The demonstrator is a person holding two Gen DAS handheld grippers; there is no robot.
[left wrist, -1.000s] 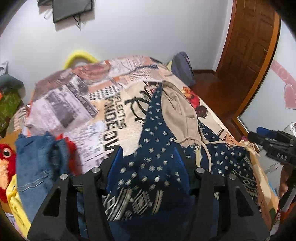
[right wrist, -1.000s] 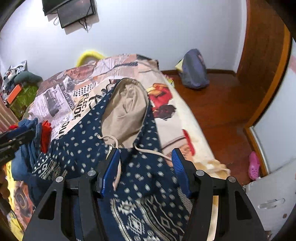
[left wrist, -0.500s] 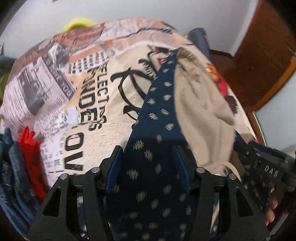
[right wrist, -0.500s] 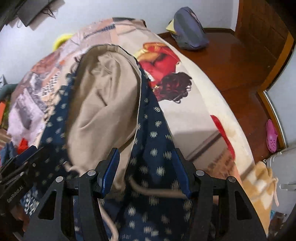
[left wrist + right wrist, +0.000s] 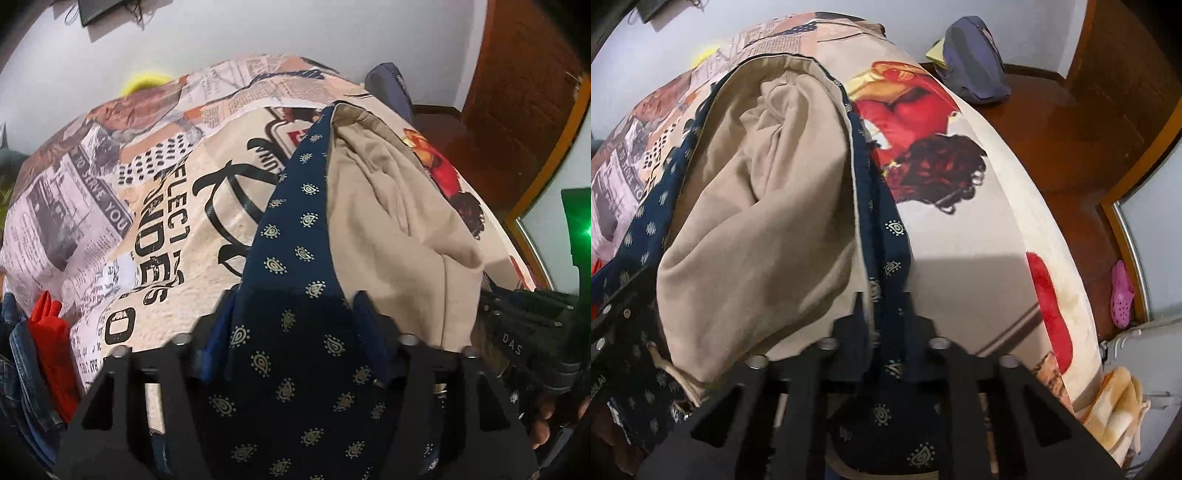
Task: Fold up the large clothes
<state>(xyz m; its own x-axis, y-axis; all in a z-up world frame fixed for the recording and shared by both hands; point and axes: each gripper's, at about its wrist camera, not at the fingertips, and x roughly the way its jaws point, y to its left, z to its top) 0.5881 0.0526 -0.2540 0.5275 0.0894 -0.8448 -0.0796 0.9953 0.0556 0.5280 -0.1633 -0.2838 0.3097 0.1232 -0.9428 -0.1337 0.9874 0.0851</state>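
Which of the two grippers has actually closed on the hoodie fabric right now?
The right gripper: its fingers pinch the edge of the navy paisley hoodie with beige lining. The left gripper stands wide open, navy fabric lying loose between its fingers.

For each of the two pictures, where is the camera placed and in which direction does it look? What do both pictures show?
Left wrist: on the left gripper, looking along its open fingers over navy patterned hooded garment toward the white wall; right gripper at right edge.
Right wrist: on the right gripper, shut on the garment's edge, facing the wooden floor.
Shared: the garment's beige hood lining, the printed bedspread.
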